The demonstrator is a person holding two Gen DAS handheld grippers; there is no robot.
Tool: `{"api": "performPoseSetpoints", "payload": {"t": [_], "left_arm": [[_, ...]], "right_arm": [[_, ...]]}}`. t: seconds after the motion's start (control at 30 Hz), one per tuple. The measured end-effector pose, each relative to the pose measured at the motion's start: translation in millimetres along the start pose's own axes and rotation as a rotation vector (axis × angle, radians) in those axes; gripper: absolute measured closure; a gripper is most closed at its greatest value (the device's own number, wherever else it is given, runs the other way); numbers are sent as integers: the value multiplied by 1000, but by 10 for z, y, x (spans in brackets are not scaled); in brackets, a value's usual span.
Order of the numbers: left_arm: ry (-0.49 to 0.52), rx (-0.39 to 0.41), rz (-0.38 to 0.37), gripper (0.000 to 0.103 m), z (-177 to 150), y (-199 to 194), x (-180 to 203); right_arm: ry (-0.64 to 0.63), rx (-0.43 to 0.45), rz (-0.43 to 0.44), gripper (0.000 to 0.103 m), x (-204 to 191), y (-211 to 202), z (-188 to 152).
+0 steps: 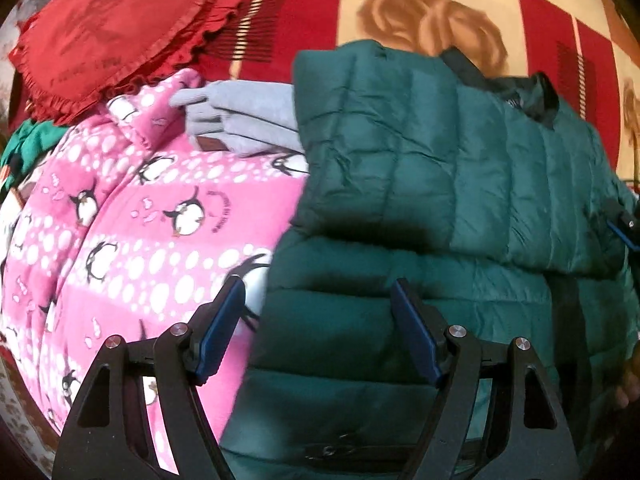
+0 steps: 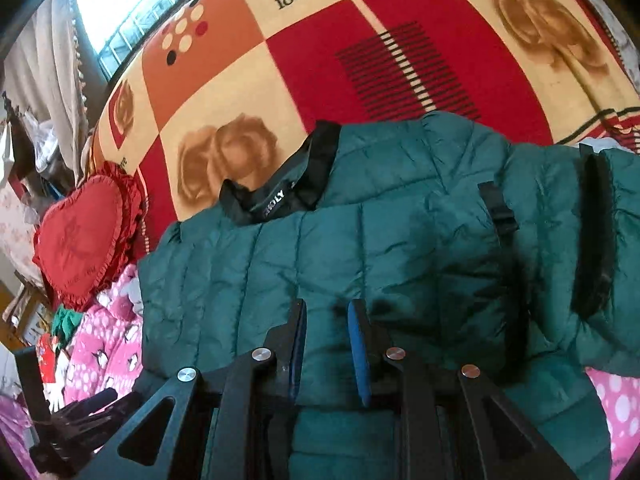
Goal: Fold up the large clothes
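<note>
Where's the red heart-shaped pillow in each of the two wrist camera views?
Left wrist view: the red heart pillow sits top left, above the pink penguin blanket.
Right wrist view: the pillow is at the left edge, mid-height.
Shared landmark: the green puffer jacket, right of the pillow in both.

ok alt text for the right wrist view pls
A green puffer jacket lies spread on a red and cream patterned bedspread, with the right gripper over it, nearly shut. A red heart cushion sits at left.
</note>
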State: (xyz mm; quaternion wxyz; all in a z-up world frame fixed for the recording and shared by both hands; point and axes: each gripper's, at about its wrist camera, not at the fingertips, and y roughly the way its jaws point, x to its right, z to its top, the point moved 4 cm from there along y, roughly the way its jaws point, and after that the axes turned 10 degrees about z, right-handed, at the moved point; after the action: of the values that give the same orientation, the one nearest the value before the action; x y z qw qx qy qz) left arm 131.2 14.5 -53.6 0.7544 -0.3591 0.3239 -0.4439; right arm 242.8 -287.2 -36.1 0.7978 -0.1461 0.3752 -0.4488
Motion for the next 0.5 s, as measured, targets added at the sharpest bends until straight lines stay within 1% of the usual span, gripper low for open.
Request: {"api": "performPoseSetpoints", "payload": {"t": [0.03, 0.1, 0.13, 0.17, 0.2, 0.23, 0.27, 0.3, 0.33, 0.37, 0.43, 0.47, 0.5], "left_arm": [[0, 3, -10, 28, 3, -11, 24], [-7, 3, -39, 27, 25, -36, 70], [-10, 4, -55, 27, 26, -57, 97], [-9, 4, -64, 28, 22, -72, 120], [-5, 4, -74, 27, 16, -89, 150], [0, 3, -82, 27, 16, -101, 174], [7, 3, -90, 27, 7, -114, 194], [12, 5, -91, 27, 7, -124, 214], [14, 6, -91, 27, 4, -126, 218], [12, 4, -92, 27, 3, -117, 208], [-6, -10, -99, 27, 6, -94, 177], [-15, -16, -104, 27, 5, -87, 166], [-23, -24, -108, 27, 6, -75, 155]], "right_arm": [[-27, 11, -39, 83, 6, -79, 25], [-78, 65, -117, 81, 66, -318, 107], [-93, 93, -164, 66, 124, -430, 141], [-109, 124, -235, 53, 220, -556, 173], [-121, 146, -301, 21, 309, -651, 196], [-140, 170, -361, 9, 400, -735, 209], [-169, 177, -443, 9, 506, -800, 216], [-200, 156, -524, 9, 604, -805, 220], [-238, 118, -597, 8, 710, -768, 207], [-261, 53, -629, 8, 857, -678, 169], [-223, -78, -607, 8, 1149, -482, 67], [-193, -160, -599, 8, 1326, -352, -12], [-168, -192, -596, 8, 1443, -302, -55]]}}
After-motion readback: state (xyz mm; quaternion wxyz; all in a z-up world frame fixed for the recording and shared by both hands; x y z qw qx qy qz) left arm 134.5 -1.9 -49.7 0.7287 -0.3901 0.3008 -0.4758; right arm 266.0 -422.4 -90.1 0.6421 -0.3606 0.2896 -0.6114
